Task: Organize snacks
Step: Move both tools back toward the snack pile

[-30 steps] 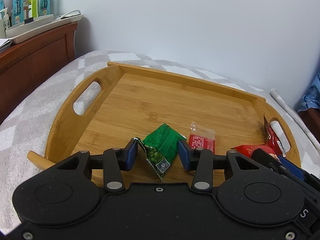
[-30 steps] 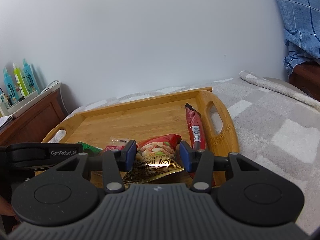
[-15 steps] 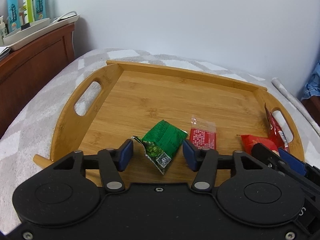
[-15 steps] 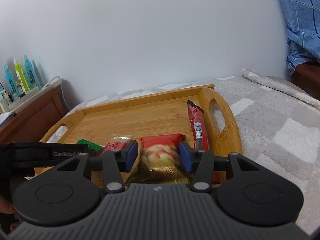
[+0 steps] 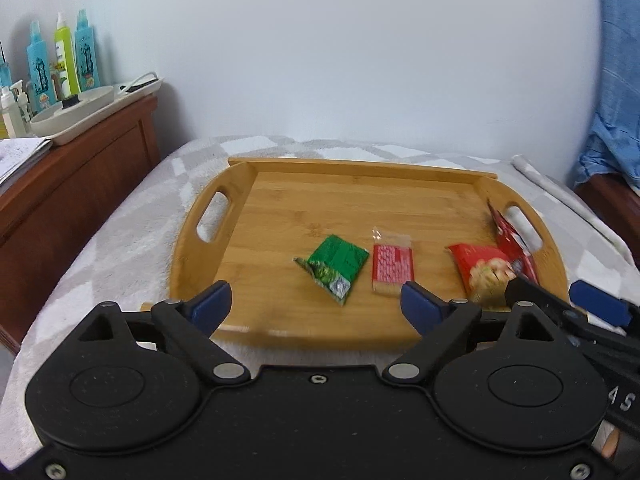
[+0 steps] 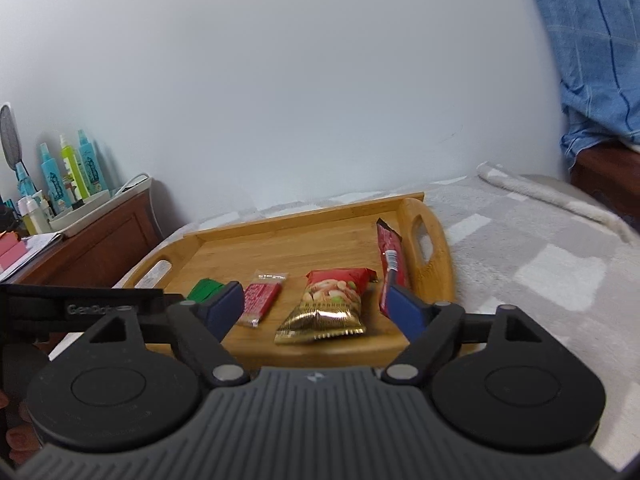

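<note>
I am spreading my left gripper (image 5: 316,300) and right gripper (image 6: 316,306), both empty. Green packet (image 5: 334,266) and nut packet (image 6: 326,306) are lying flat on the tray (image 5: 280,200). I am clearing each packet before lifting away.

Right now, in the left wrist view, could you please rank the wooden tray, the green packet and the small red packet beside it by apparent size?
1. wooden tray, by far the largest.
2. green packet.
3. small red packet, only slightly smaller; that ranking is unsure.
</note>
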